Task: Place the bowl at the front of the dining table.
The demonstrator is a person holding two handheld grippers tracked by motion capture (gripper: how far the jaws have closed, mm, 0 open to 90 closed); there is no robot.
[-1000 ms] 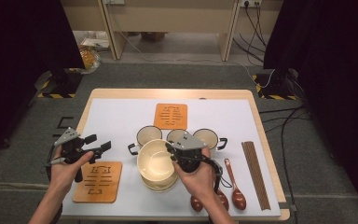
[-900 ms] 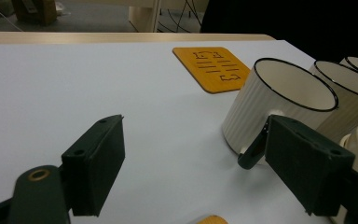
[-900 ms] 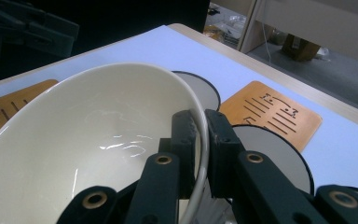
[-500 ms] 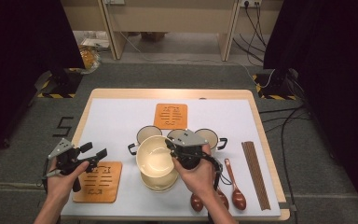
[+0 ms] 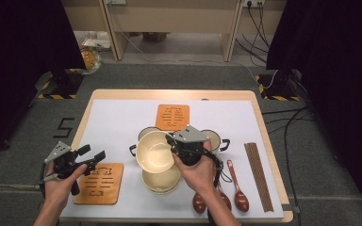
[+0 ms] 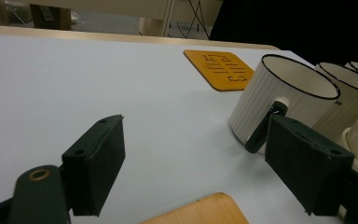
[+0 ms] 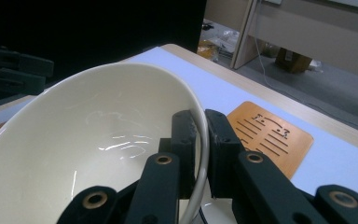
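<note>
My right gripper [image 5: 173,142] is shut on the rim of a cream bowl [image 5: 154,151], holding it tilted above a stack of cream bowls [image 5: 162,180]. In the right gripper view the rim of that bowl [image 7: 88,140] runs between the two black jaws of the right gripper [image 7: 199,128]. My left gripper [image 5: 90,153] stands open above the near orange coaster [image 5: 99,183] at the table's front left. In the left gripper view the left gripper [image 6: 193,161] has nothing between its jaws, with a white ribbed mug [image 6: 279,100] ahead on the right.
A second orange coaster [image 5: 172,116] lies at the back middle. Two mugs [image 5: 215,139] stand behind the bowls. Two brown spoons [image 5: 238,190] and dark chopsticks [image 5: 258,175] lie at the right. A white mat [image 5: 118,122] covers the wooden table [image 5: 169,94].
My left gripper has moved toward the front left and a little down, now over the near coaster. The right gripper has lifted the held bowl slightly and tilted it more.
</note>
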